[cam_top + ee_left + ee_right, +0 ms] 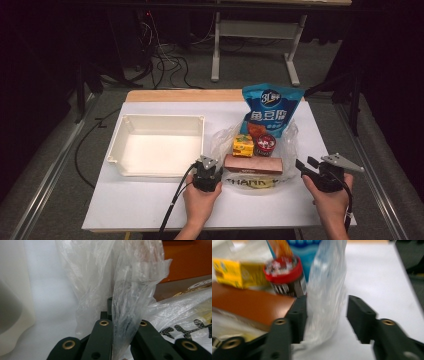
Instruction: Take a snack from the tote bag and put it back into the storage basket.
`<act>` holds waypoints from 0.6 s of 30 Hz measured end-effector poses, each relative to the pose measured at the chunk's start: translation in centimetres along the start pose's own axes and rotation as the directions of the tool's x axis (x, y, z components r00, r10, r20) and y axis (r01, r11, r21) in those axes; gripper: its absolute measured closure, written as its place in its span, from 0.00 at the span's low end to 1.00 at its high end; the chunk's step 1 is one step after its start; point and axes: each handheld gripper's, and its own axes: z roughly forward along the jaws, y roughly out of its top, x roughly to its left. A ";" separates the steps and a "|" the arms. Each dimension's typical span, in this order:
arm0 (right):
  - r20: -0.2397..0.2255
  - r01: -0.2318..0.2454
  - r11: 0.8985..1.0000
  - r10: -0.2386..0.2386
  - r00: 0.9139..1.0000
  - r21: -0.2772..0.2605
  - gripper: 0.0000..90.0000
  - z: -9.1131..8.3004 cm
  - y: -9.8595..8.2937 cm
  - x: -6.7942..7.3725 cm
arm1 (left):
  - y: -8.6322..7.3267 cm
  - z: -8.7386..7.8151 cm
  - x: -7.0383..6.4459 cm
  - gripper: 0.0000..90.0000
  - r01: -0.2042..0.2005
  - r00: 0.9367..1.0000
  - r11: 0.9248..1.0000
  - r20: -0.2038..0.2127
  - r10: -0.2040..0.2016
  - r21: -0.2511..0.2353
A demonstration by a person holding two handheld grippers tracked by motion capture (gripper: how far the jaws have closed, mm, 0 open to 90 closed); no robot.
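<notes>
High view, near to far: left gripper (207,176) clamped on a fold of the clear plastic bag (125,302) between its fingers (102,340); right gripper (325,312) spread open around another bag fold, not pinching. Just beyond the fingertips, a brown box (253,163); farther, yellow box (243,145), red-lidded jar (265,144), blue snack bag (270,107). Beyond the left gripper, a white bin (159,145).

Left gripper (122,325) clamped; right gripper (327,312) jaws apart.
</notes>
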 end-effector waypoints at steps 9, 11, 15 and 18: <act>-0.074 0.043 0.995 -0.049 0.996 -0.087 0.55 -0.8 2.1 3.4 | 0.0 0.0 -0.1 0.99 -0.006 1.000 1.000 -0.003 0.006 -0.001; -0.099 0.041 0.996 -0.048 0.994 -0.077 0.55 -0.1 2.2 4.4 | 0.0 0.0 -0.1 0.99 -0.006 1.000 1.000 -0.001 0.006 -0.001; -0.129 0.061 0.997 -0.068 0.989 -0.057 0.52 1.3 2.1 6.9 | 0.0 0.0 -0.1 0.99 -0.008 1.000 1.000 -0.002 0.008 -0.002; -0.134 0.070 0.996 -0.077 0.988 -0.055 0.50 2.6 2.1 8.9 | 0.0 0.0 -0.1 0.99 -0.003 1.000 1.000 0.001 0.003 -0.003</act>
